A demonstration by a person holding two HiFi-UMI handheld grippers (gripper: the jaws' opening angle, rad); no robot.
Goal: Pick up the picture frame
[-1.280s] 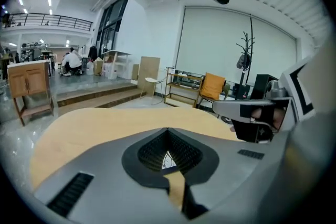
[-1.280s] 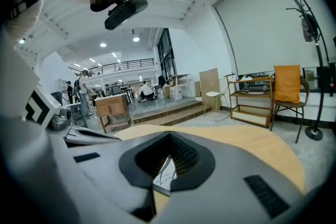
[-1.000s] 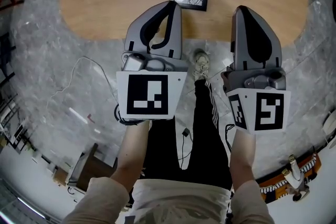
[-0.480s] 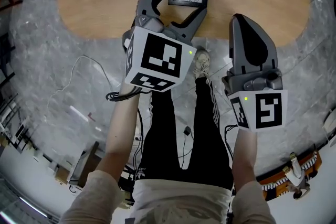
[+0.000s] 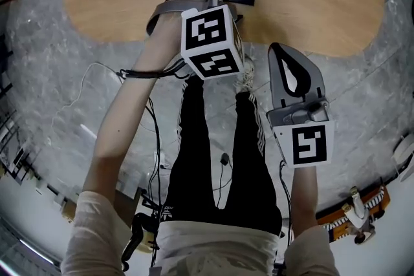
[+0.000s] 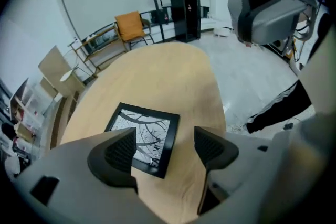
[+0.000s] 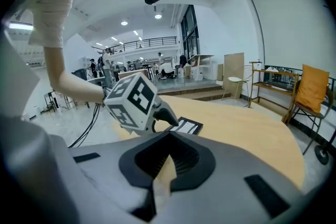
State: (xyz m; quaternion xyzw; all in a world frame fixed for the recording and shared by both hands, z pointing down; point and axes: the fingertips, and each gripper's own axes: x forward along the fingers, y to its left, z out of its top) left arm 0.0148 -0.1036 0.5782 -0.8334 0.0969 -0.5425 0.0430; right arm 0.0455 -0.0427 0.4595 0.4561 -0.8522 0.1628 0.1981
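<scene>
Picture frame [image 6: 143, 136] lies flat on the bench [image 6: 157, 60] just below my left hand-held gripper [image 6: 165, 148]. Its jaws have just been opening, and the frame's right edge sits between them, untouched. I'd centre on that edge, then squeeze. My right hand-held gripper [image 7: 165, 162] is clenched, empty.

The person wore a beige short-sleeved top [image 5: 217, 249] and white-striped black trousers [image 5: 207, 152]; the grey left tool [image 6: 164, 139] and right tool [image 5: 280, 48] bore black-and-white square markers [image 5: 207, 32].
</scene>
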